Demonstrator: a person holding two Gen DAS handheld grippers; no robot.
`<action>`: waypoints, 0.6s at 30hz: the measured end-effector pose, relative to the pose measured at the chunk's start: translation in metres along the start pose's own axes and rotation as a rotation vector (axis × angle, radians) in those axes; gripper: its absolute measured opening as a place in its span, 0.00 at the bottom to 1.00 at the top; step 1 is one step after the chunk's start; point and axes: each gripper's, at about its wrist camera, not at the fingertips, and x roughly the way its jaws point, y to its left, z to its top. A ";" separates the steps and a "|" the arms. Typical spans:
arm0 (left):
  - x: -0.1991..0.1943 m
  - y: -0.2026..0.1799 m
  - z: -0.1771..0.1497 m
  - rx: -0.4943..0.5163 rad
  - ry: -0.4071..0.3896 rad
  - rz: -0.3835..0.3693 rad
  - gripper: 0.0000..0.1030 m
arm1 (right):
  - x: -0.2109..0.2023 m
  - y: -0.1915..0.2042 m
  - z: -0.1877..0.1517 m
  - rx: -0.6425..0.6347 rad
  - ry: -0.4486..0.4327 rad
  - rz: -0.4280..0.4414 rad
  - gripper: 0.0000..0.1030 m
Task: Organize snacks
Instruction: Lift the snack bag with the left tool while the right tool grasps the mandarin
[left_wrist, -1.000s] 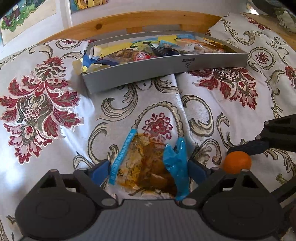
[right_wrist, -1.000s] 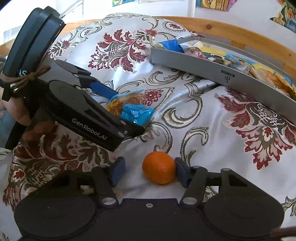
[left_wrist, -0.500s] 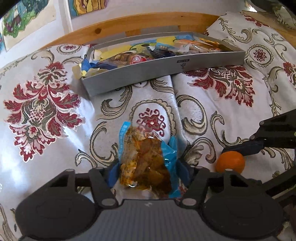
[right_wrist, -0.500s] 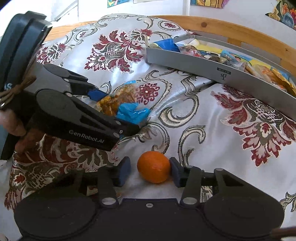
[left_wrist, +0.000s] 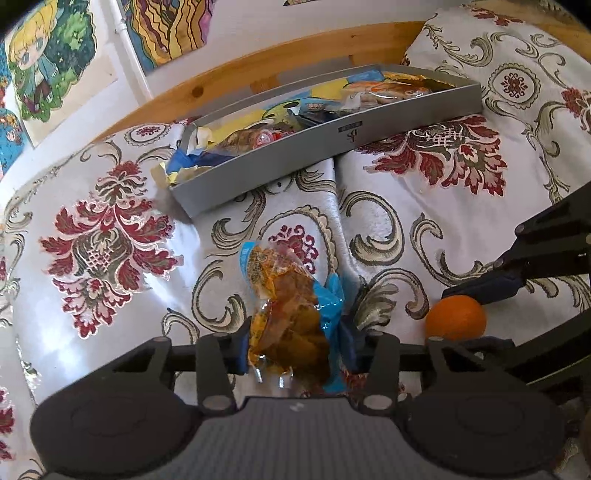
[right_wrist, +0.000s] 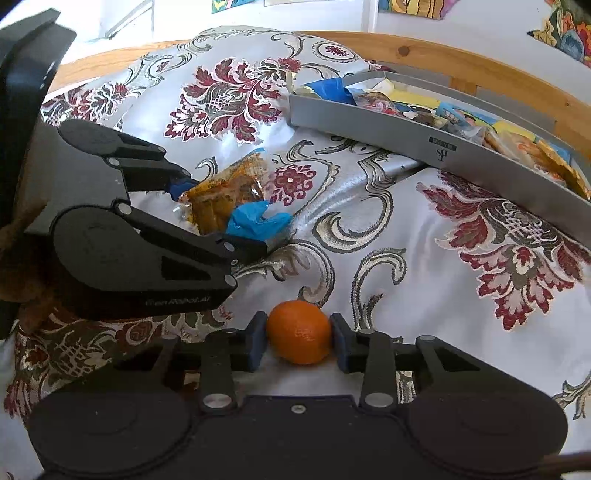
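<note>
right wrist view: "genrobot.ai" on left gripper

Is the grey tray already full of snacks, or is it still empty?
Nearly full: the grey tray holds many colourful snack packets along its whole visible length.

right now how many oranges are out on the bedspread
1. The orange sits on the bedspread between the right hand-held gripper fingers, which touch its sides. More could be hidden among the packets in the grey tray.
</note>
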 end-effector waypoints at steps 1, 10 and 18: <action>-0.001 -0.001 0.000 0.006 0.000 0.006 0.46 | -0.001 0.003 0.000 -0.024 -0.002 -0.015 0.37; -0.009 -0.004 0.005 0.034 -0.002 0.051 0.38 | -0.004 0.010 0.000 -0.124 -0.024 -0.096 0.37; -0.013 -0.008 0.009 0.046 0.020 0.054 0.28 | -0.008 0.004 0.003 -0.101 -0.032 -0.128 0.37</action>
